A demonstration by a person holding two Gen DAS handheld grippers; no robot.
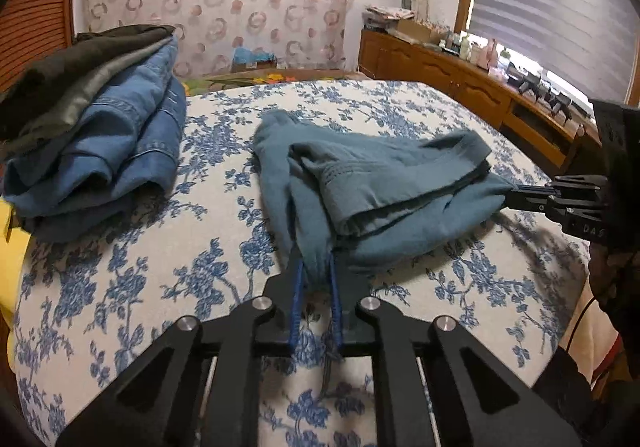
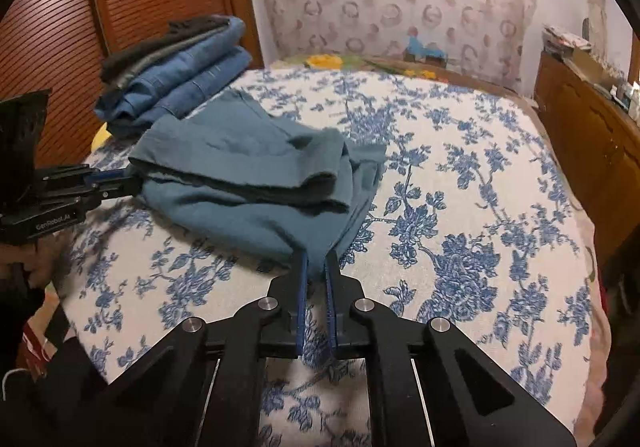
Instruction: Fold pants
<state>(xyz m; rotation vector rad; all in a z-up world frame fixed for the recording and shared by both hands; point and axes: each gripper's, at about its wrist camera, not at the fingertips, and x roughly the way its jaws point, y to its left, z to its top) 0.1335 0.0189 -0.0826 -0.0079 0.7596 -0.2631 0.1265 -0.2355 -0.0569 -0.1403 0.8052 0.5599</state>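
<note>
The teal pants [image 1: 360,183] are lying bunched and partly folded near the middle of the bed [image 1: 120,287], on its blue-flowered white cover. The left gripper [image 1: 316,271] is pinching one near corner of the fabric, its jaws clenched on the cloth, which is bulging between the blue pads. The right gripper [image 2: 316,259] is doing the same at the other near corner, jaws clamped on a tapering fold of the pants. Each gripper is showing at the side of the other's view, gripping the pants' outer edge. A stack of folded jeans [image 1: 120,151] with darker garments on top is sitting at the bed's far left edge, close to the pants but apart from them. The cover is lying bare to the right of the pants and toward the far edge, giving open room there. A wooden cabinet [image 1: 460,87] is running along the right wall, beyond the bed's edge.
</note>
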